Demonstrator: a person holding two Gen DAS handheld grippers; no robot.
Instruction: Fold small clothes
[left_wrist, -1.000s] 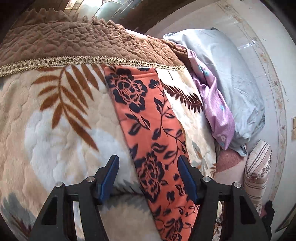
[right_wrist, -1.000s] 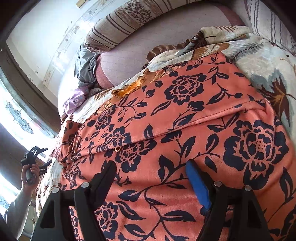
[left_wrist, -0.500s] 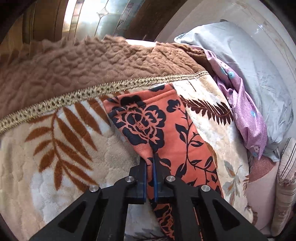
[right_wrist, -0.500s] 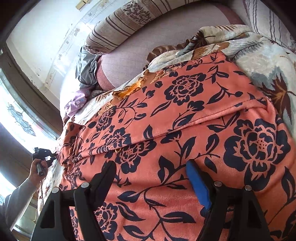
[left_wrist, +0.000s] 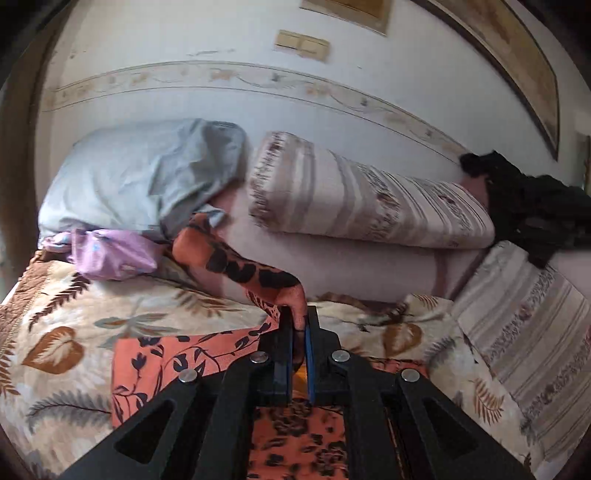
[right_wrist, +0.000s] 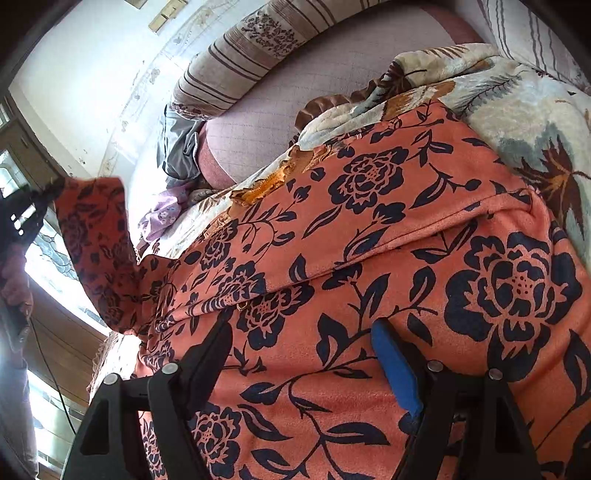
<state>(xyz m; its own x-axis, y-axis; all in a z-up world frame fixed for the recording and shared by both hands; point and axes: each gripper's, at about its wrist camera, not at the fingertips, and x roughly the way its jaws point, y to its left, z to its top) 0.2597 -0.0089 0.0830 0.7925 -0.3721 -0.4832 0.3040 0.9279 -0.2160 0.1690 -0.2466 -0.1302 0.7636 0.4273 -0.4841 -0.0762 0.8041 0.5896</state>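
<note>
An orange garment with a dark floral print (right_wrist: 388, 236) lies spread on a leaf-patterned blanket (right_wrist: 524, 110). My left gripper (left_wrist: 298, 325) is shut on one end of the garment (left_wrist: 236, 266) and holds it lifted above the bed. That raised end also shows at the far left of the right wrist view (right_wrist: 92, 236). My right gripper (right_wrist: 303, 343) is open, its jaws resting low over the flat part of the garment.
A grey pillow (left_wrist: 147, 173) and a lilac cloth (left_wrist: 110, 254) lie at the head of the bed. Striped bolsters (left_wrist: 362, 199) lie along the wall, with a black cloth (left_wrist: 535, 206) at the right.
My left gripper shut on the garment's end, then lifted it and swung it toward the wall side. My right gripper has stayed in place and open.
</note>
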